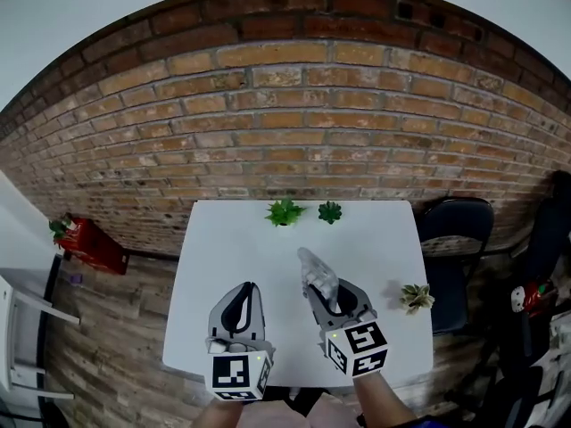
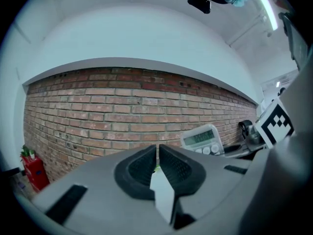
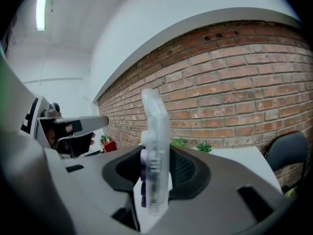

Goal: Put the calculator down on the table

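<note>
My right gripper (image 1: pixel 326 285) is shut on the calculator (image 1: pixel 318 279), a pale translucent one held on edge above the white table (image 1: pixel 232 239). In the right gripper view the calculator (image 3: pixel 155 155) stands upright between the dark pads, its purple keys facing left. The left gripper view catches the calculator (image 2: pixel 201 139) face-on at the right, display and round keys showing. My left gripper (image 1: pixel 242 303) hovers over the table's near left part, its pads (image 2: pixel 142 169) pressed together with nothing between them.
Two small green plants (image 1: pixel 285 211) (image 1: pixel 330 210) stand at the table's far edge and a third pale plant (image 1: pixel 415 297) at its right edge. A dark chair (image 1: pixel 455 239) stands right of the table. A brick wall rises behind; a red object (image 1: pixel 87 242) lies on the floor at left.
</note>
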{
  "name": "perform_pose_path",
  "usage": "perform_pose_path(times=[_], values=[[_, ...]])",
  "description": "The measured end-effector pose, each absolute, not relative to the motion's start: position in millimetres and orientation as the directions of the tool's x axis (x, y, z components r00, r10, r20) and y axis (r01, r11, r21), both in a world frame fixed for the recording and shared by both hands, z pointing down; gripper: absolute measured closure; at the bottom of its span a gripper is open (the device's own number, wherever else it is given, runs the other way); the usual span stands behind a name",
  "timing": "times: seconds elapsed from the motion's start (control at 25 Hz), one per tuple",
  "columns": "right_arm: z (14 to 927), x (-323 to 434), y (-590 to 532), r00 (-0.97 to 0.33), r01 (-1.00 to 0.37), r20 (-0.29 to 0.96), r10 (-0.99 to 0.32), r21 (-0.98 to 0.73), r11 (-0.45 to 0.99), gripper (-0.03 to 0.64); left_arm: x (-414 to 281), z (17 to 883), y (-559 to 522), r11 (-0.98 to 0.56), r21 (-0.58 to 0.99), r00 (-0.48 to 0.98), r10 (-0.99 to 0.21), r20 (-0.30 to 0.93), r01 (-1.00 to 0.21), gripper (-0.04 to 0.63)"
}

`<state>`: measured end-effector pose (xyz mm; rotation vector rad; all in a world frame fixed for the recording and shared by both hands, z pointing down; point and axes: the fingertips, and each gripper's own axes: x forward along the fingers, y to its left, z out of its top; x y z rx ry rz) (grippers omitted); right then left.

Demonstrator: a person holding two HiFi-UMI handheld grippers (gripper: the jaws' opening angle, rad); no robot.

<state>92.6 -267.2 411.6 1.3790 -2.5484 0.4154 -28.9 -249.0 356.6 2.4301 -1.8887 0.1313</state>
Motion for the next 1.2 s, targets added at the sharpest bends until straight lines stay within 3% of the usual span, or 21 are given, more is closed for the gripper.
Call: perform_pose_path(times=[1.2], values=[[544,35,-280,-0.545,-0.833,0.586,-0.599,-0.301,0.464,0.482,-80,454,-304,-0.257,0.059,0.263,-0.915,0.305,-0.965,0.569]])
